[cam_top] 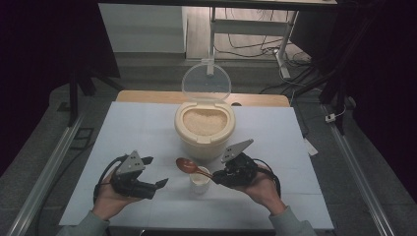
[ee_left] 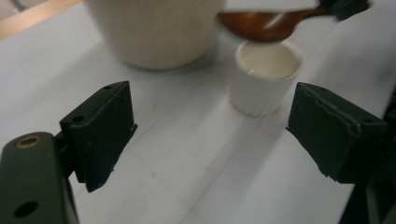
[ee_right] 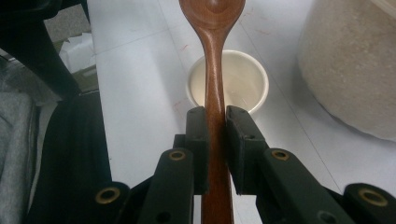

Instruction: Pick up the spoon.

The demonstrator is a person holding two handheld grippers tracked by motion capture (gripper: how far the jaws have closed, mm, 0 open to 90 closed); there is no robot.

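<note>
High view: rice could be spilled onto the table if the wooden spoon [cam_top: 187, 165] is tipped while being carried between the rice container [cam_top: 204, 129] and the small white cup [cam_top: 200, 181]. The spoon's handle is clamped by the right gripper [ee_right: 215, 116], its bowl held just above the cup. The left gripper [cam_top: 156, 183], jaws apart and empty, is held left of the cup.

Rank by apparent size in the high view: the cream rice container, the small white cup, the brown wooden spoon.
1. Cream round rice container, clearly largest.
2. Brown wooden spoon, partly hidden by the right claw.
3. Small white cup; close to the spoon, so unsure.
</note>
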